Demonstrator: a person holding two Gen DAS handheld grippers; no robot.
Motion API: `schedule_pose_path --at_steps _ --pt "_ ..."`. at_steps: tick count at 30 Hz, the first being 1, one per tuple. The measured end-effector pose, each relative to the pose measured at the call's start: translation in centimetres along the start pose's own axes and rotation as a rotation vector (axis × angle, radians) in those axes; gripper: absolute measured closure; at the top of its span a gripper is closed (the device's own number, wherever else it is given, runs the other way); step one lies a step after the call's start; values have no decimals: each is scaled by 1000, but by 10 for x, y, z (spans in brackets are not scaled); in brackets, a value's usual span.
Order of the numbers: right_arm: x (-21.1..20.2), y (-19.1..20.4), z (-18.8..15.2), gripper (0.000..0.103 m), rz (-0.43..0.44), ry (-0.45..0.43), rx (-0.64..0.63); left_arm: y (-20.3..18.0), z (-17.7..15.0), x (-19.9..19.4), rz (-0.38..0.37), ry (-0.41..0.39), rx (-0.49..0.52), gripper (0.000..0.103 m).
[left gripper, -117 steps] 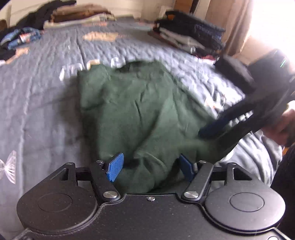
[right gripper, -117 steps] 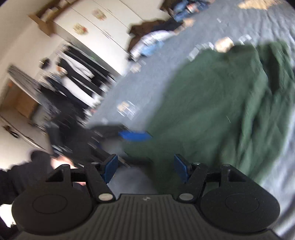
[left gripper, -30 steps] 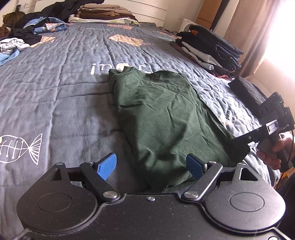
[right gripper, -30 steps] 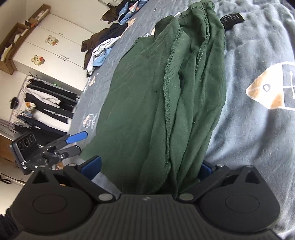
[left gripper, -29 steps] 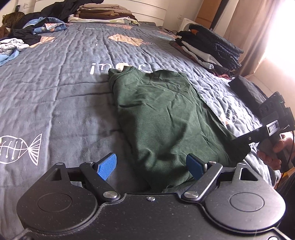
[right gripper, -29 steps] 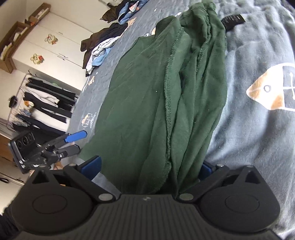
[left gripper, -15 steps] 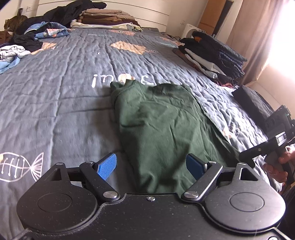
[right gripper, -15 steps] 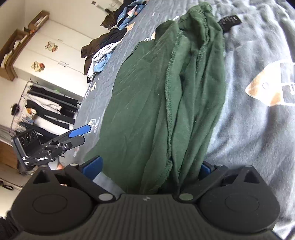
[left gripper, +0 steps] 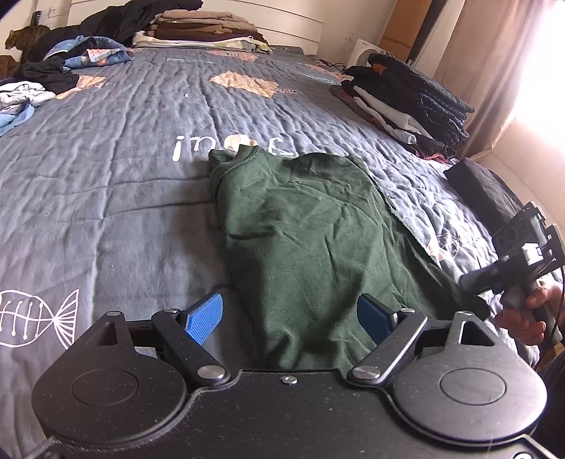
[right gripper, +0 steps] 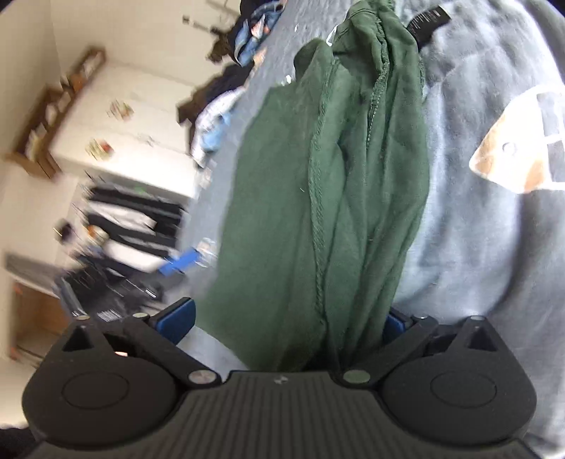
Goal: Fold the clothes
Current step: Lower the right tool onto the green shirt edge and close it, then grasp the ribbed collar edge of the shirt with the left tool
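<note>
Green shirt [left gripper: 310, 247] half-folded on grey quilt [left gripper: 106, 183].
Left gripper [left gripper: 289, 314] jaws apart over hem; right gripper [right gripper: 286, 323] jaws closing, hem between, not pinched.

Little readable text from my feeds: one partly covered word on the bedspread.

On the left wrist view I made out white lettering printed on the grey bedspread [left gripper: 148, 116], reading roughly "in" at its start with the remaining letters hidden behind the collar of the green shirt [left gripper: 310, 233]. On the right wrist view, the black tag [right gripper: 427, 21] beside that shirt carried print too small for me to read.
</note>
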State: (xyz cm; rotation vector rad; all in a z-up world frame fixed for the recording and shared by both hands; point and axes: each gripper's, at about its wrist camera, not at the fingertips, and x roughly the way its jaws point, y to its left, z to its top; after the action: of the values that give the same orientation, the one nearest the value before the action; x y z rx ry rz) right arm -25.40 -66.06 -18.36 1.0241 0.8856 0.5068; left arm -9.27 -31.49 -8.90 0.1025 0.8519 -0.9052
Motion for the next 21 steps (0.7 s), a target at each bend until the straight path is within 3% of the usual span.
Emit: schedule_pose_path --at_steps 1,2,3,7,9,12,18,21 --pt "1 0 0 32 -12 1 -5 2 0 -1 0 -2 -3 20" --pt "3 0 1 61 -42 -2 1 3 0 -1 1 -3 -7 20" --pt "4 -3 3 76 -66 -1 20 5 0 -2 1 -5 -10 20" --pt "0 -12 1 76 -30 -10 71 12 0 -2 2 -14 -24 20" --pt "4 -16 -1 67 -45 -5 95 19 5 0 -11 -21 -39 20" --pt "8 -21 -3 65 -51 24 75 33 21 12 -79 -4 -88 20" --pt "9 -21 -2 58 -25 42 33 62 60 41 -185 11 -127 10" --pt "10 -17 -2 56 -34 53 7 85 75 63 -248 30 -218 8"
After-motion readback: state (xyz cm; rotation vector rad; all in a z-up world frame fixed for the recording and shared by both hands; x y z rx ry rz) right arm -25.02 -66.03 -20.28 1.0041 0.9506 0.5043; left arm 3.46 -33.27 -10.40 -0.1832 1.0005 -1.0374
